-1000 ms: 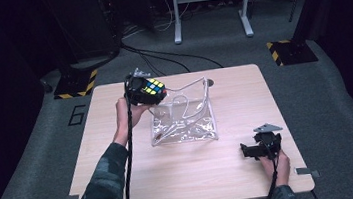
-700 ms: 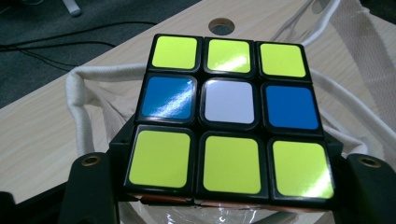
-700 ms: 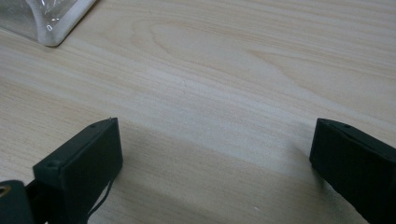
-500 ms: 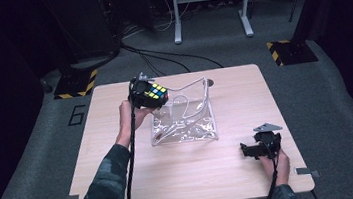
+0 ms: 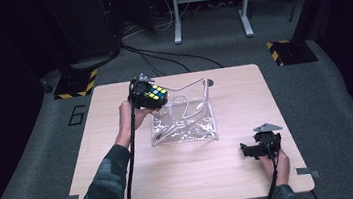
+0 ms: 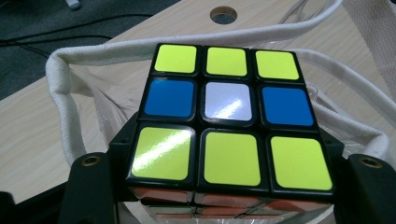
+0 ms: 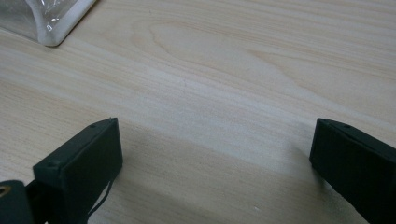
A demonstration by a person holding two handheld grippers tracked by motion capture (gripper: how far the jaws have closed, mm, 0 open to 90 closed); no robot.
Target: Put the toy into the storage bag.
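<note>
- The left gripper [image 5: 150, 96] is clamped on a cube [image 5: 156, 93], holding it above the near-left rim of a clear bag [image 5: 188, 128].
- In the left gripper view the cube [image 6: 227, 119] shows a top face of yellow tiles with a blue-white-blue middle row.
- The bag stands open mid-table [image 5: 232, 163], white straps [image 6: 60, 107] looped at its mouth; contents too unclear to tell.
- The right gripper [image 5: 255, 150] rests low at the table's near right, jaws wide apart, holding nothing.

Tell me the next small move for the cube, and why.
Probably lower the left hand-held gripper so the puzzle cube sinks into the clear bag: the cube is clamped between the jaws above the bag's open mouth, its white handles spread apart.
</note>
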